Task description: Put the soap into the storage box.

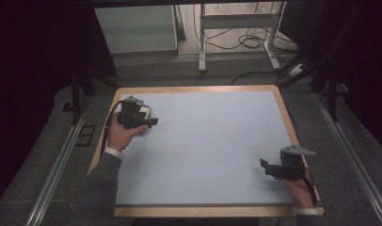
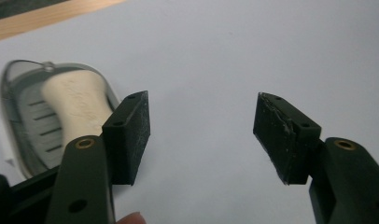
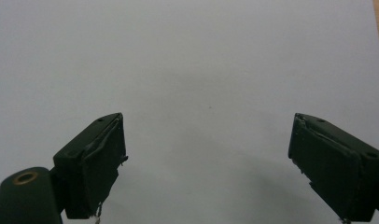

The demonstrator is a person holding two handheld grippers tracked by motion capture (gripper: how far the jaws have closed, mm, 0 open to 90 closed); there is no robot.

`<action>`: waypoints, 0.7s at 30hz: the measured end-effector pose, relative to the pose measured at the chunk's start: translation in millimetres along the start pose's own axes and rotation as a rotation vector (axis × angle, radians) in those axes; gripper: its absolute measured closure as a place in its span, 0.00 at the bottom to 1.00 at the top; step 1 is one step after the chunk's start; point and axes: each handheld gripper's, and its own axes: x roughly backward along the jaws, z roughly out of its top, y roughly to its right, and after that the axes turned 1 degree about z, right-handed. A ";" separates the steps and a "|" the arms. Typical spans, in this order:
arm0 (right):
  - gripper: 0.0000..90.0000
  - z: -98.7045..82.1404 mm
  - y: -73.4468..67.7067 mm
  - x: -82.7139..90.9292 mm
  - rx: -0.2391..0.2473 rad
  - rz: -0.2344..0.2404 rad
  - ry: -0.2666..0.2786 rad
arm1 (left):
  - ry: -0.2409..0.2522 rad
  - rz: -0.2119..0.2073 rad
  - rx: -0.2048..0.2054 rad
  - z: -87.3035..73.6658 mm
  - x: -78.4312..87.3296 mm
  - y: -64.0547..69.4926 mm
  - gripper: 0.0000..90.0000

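Observation:
A grey oval soap dish (image 2: 19, 126) with a cream bar of soap (image 2: 78, 109) in it lies on the pale mat, just left of the left jaw in the left gripper view. My left gripper (image 2: 201, 135) is open, with bare mat between its jaws and the dish outside them. In the high view the left gripper (image 1: 151, 121) is held near the mat's far left corner and points right. My right gripper (image 1: 265, 165) sits near the front right corner, pointing left. The right gripper (image 3: 206, 158) is open wide over bare mat.
The pale mat (image 1: 203, 141) covers a wooden table (image 1: 198, 88) whose rim shows on all sides. Metal rails (image 1: 57, 165) run along the floor on both sides. Beyond the far edge stand a white desk frame (image 1: 202, 42) and loose cables (image 1: 250, 42).

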 end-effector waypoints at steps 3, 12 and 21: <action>0.12 0.0 -0.4 1.8 0.001 0.000 0.003 | 0.006 -0.023 -0.007 -9.3 0.5 5.2 0.40; 0.12 -1.9 1.1 4.4 -0.005 -0.008 0.008 | 0.028 -0.114 -0.052 -40.5 9.6 30.7 0.38; 0.12 -0.3 -0.1 6.3 -0.003 -0.009 0.014 | -0.023 -0.156 -0.076 -78.2 -0.5 44.4 0.35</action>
